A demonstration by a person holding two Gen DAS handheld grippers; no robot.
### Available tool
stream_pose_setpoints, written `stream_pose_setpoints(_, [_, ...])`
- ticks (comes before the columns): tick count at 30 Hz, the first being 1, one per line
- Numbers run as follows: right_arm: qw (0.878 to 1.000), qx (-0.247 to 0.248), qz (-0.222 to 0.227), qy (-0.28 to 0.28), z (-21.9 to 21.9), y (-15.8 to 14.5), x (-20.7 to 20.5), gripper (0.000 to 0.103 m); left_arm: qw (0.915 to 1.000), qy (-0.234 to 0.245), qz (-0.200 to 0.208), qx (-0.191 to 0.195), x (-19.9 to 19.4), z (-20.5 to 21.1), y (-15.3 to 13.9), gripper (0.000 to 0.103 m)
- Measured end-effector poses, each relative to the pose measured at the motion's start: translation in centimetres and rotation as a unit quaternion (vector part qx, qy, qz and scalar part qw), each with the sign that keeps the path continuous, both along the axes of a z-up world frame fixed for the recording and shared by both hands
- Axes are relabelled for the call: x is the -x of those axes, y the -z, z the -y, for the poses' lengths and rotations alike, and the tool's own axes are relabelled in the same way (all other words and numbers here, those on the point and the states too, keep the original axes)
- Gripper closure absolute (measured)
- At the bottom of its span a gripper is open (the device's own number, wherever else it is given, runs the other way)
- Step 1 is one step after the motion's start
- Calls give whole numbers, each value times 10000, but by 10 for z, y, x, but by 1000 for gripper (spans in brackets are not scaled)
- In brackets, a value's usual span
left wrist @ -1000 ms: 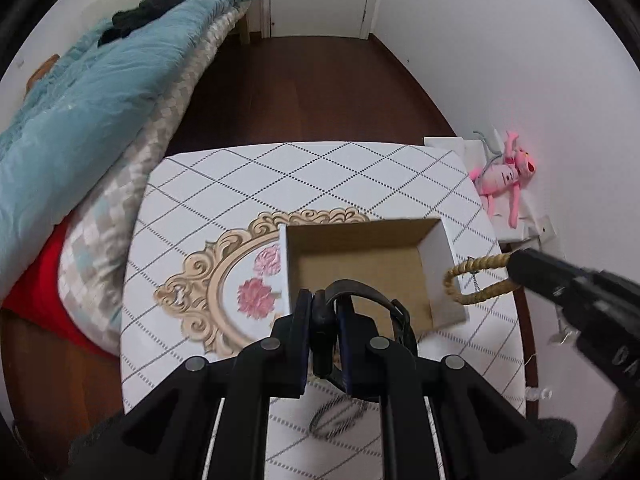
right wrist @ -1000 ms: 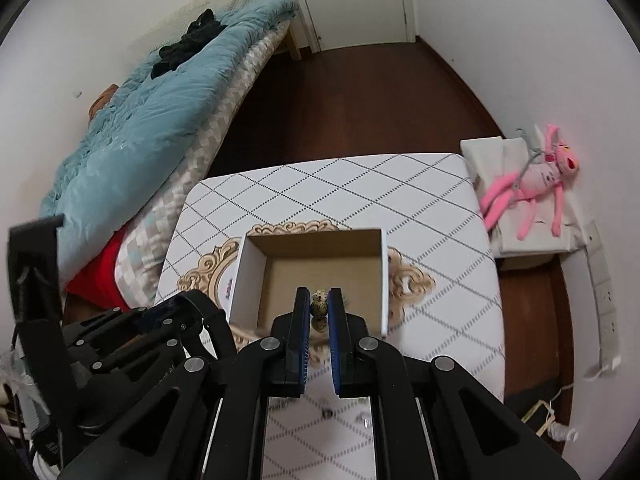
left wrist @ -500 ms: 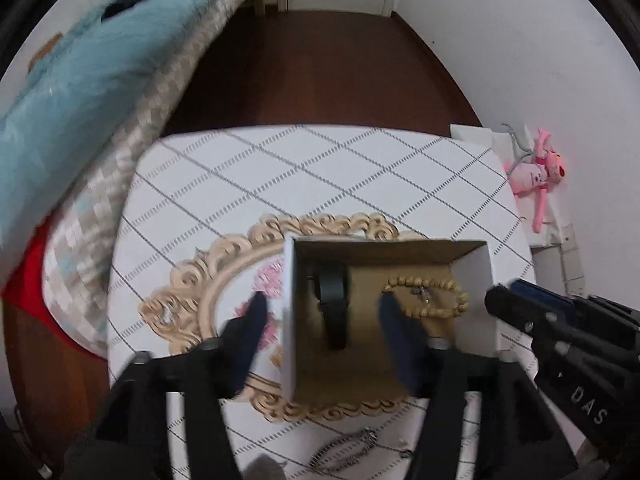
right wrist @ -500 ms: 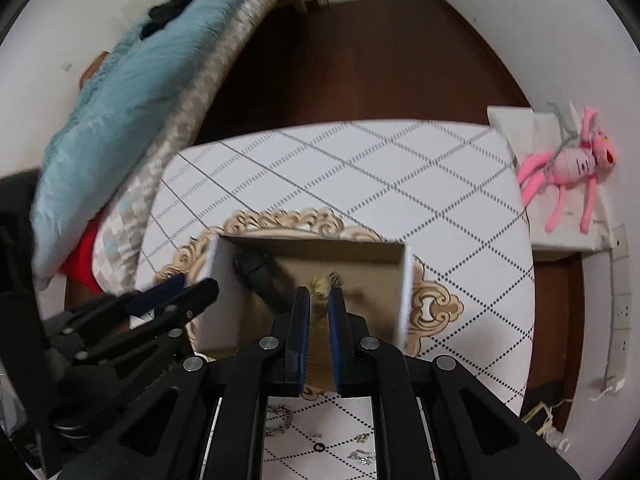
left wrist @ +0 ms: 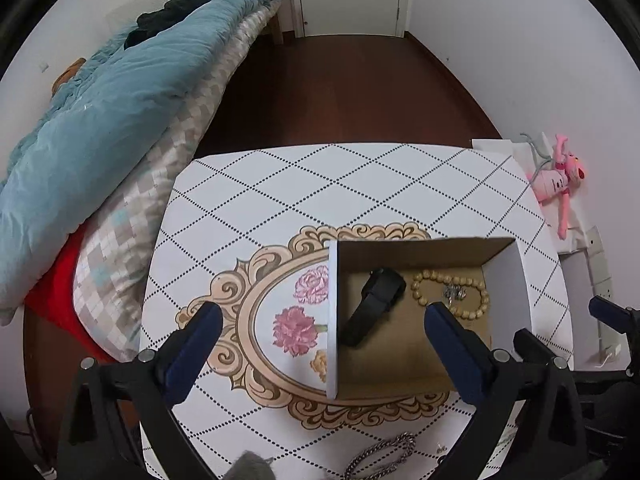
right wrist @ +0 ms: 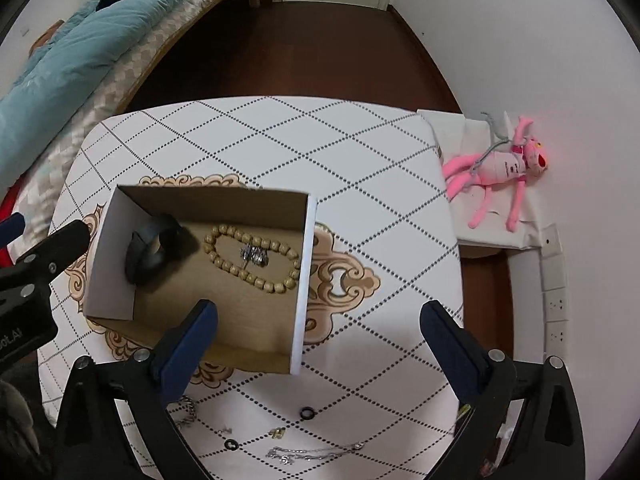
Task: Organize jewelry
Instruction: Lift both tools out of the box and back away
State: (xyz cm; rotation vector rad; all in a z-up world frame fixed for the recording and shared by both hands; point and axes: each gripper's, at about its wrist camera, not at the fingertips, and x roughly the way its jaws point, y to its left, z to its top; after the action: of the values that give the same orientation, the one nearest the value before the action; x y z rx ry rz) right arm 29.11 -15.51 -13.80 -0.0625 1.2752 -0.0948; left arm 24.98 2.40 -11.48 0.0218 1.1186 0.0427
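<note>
An open cardboard box stands on the patterned table. Inside lie a black band, a wooden bead bracelet and a small silver piece within the bead loop. My left gripper is open and empty above the box's left wall. My right gripper is open and empty above the box's right wall. A silver chain lies near the table's front edge.
Loose on the table in front of the box lie a thin silver chain, black rings and small pieces. A bed with a blue duvet is on the left. A pink plush toy lies on the right.
Both grippers opened and pulled back from the box. The black band and the bead bracelet, held a second ago, now lie inside the box.
</note>
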Motion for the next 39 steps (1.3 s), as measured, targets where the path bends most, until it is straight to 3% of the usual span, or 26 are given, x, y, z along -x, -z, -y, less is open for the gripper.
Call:
stream_pose_setpoints(10, [9994,39,324,139,1,-19,22,0,9999,-46,139,44,19,1,-15,0])
stream_pose_setpoints(29, [9874,82,1550,295,-4,-133,107,0,9950,68,956,269,98,3,-103,0])
stream_pose_setpoints(35, [9836,-70,1751,421,1,-151,133,0,9951,-96,929,311,116,-5,-109,0])
stream_pose_setpoints(39, [9848,-276,1623,560,8,-142,149,0,9962,-193,808,277,127,-9,-93,0])
